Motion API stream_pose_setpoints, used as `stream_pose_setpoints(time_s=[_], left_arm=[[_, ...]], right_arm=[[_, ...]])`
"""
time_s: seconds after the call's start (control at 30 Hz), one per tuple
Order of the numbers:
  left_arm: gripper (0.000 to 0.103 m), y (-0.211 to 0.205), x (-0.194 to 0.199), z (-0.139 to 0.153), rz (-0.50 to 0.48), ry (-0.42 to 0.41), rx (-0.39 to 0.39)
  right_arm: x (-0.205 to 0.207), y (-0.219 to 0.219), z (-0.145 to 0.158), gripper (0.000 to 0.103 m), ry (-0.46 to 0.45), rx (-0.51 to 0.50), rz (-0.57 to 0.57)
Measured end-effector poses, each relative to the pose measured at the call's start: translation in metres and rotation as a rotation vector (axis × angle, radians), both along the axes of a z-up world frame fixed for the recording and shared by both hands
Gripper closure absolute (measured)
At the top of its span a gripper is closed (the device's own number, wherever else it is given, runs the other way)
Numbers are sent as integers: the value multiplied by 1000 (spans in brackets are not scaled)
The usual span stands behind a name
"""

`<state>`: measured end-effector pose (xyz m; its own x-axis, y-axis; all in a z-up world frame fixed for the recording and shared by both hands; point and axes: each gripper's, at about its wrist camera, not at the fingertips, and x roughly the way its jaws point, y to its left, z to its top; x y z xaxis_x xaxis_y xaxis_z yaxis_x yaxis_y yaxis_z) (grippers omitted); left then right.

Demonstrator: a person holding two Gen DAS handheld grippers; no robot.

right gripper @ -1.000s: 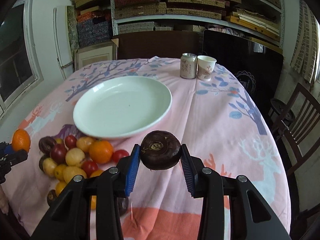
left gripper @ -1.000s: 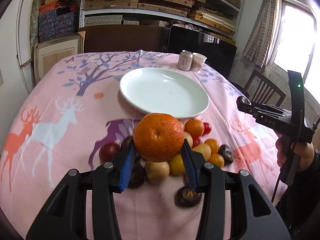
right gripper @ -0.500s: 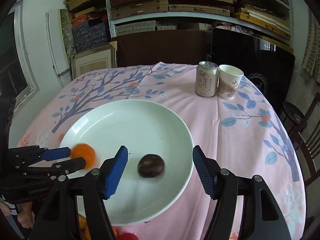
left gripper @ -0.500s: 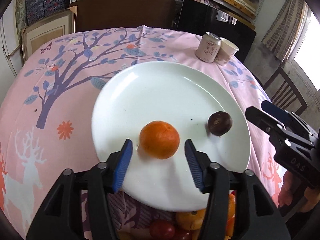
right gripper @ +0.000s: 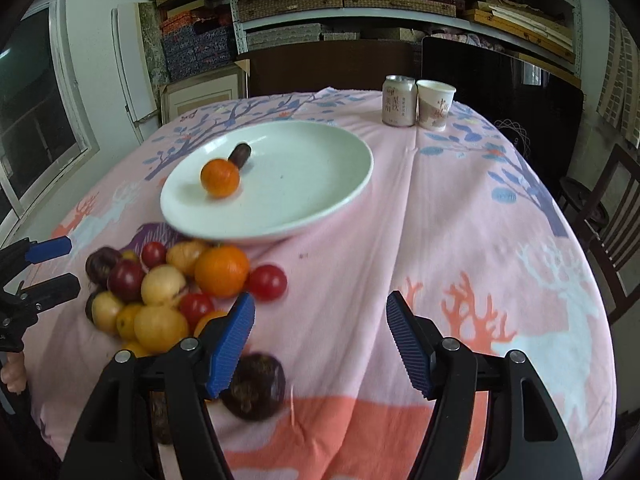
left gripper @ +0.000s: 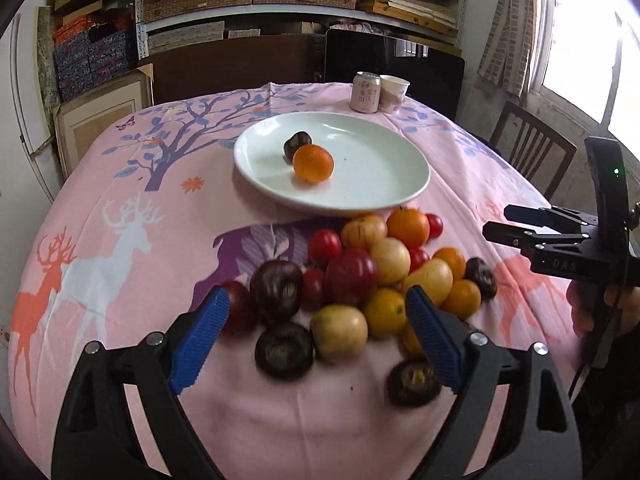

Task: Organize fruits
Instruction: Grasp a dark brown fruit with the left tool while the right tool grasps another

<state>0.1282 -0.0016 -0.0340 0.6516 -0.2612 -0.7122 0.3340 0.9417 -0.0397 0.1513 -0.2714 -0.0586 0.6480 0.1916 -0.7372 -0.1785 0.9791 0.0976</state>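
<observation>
Here both grippers (left gripper: 316, 334) (right gripper: 320, 338) hover spread over fruit (left gripper: 372, 272).

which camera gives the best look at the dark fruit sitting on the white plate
The right wrist view. There the dark fruit lies in the open behind the orange on the white plate, showing most of its elongated side. In the left wrist view the orange overlaps the dark fruit's lower part.

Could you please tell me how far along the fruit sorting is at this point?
Done: an orange and a dark fruit lie on the white plate. In hand: nothing; the left gripper and right gripper are both open and empty. Left: the whole fruit pile on the tablecloth beside the plate.
</observation>
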Motion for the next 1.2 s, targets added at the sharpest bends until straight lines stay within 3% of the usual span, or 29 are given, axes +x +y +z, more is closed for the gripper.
stream_pose_setpoints(time_s=[0.13, 0.27, 0.33, 0.63, 0.77, 0.8, 0.83, 1.0, 1.07, 1.1, 1.2], left_arm=[[16, 10, -22, -22, 22, 24, 51], [16, 15, -17, -43, 65, 69, 94], [16, 17, -15, -45, 66, 83, 86], [16, 14, -16, -46, 75, 78, 99], [16, 14, -10, -48, 88, 96, 99], [16, 14, -9, -49, 91, 101, 104], [16, 13, -7, -49, 95, 105, 111], [16, 16, 3, -48, 125, 106, 104], [22, 16, 8, -50, 120, 128, 93], [41, 15, 10, -52, 100, 144, 84], [54, 6, 11, -53, 63, 118, 120]], right_arm=[[-28, 5, -11, 34, 16, -6, 20], [-40, 10, -22, 35, 17, -50, 20], [-41, 11, -23, 42, 21, -46, 31], [-20, 41, -23, 46, 33, -137, 69], [-7, 36, -28, 46, 76, -73, 63], [-4, 35, -30, 50, 97, -45, 70], [-4, 33, -30, 57, 96, -27, 73], [-9, 21, -28, 58, 85, 59, 57], [-11, 15, -29, 58, 87, 93, 52], [-13, 14, -30, 58, 84, 101, 52], [-16, 13, -29, 58, 75, 113, 56]])
